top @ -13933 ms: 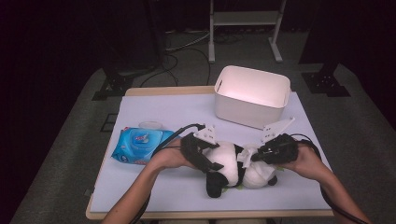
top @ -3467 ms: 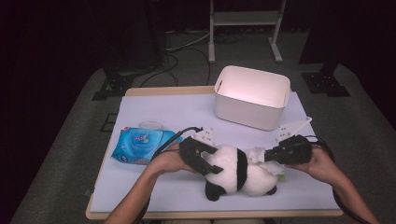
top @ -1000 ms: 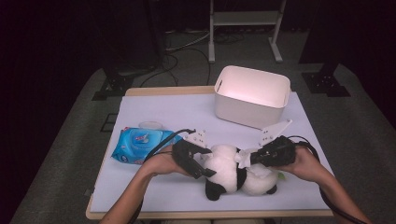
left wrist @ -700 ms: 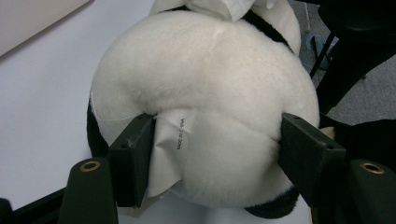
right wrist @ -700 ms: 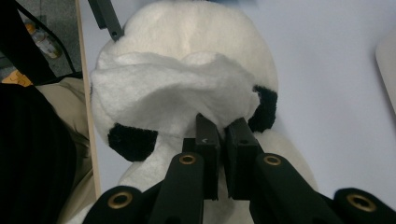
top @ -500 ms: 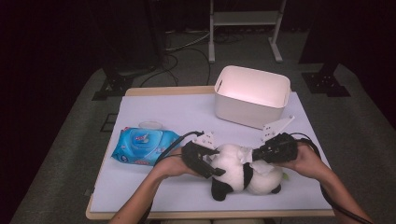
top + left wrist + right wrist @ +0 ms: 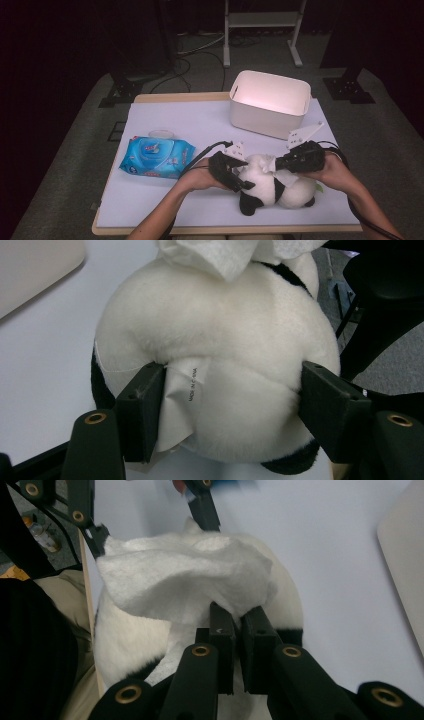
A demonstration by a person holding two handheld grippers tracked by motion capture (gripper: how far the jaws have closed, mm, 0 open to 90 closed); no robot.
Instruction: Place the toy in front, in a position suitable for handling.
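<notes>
Shifted since a second ago: the left gripper point(image 7: 235, 172) has slid in along the panda plush point(image 7: 272, 187) and its jaws have just been closing, and now they press into the toy's round white body from both sides, with the sewn-in label point(image 7: 186, 390) caught against one pad. That's a steadying grip by the look of it, pinning the toy so it can't roll. Over on the other side, the right gripper point(image 7: 239, 630) is pinched tight on a white wipe point(image 7: 190, 587), jaws nearly together, and the wipe drapes off their tips straight onto the panda's fur, so a wiping stroke looks to be the job in hand. Outward from the jaws: the blue wipes pack point(image 7: 157, 156) lies well apart beyond the left hand, and the white bin point(image 7: 270, 102) stands past both grippers on the table point(image 7: 165, 200).
</notes>
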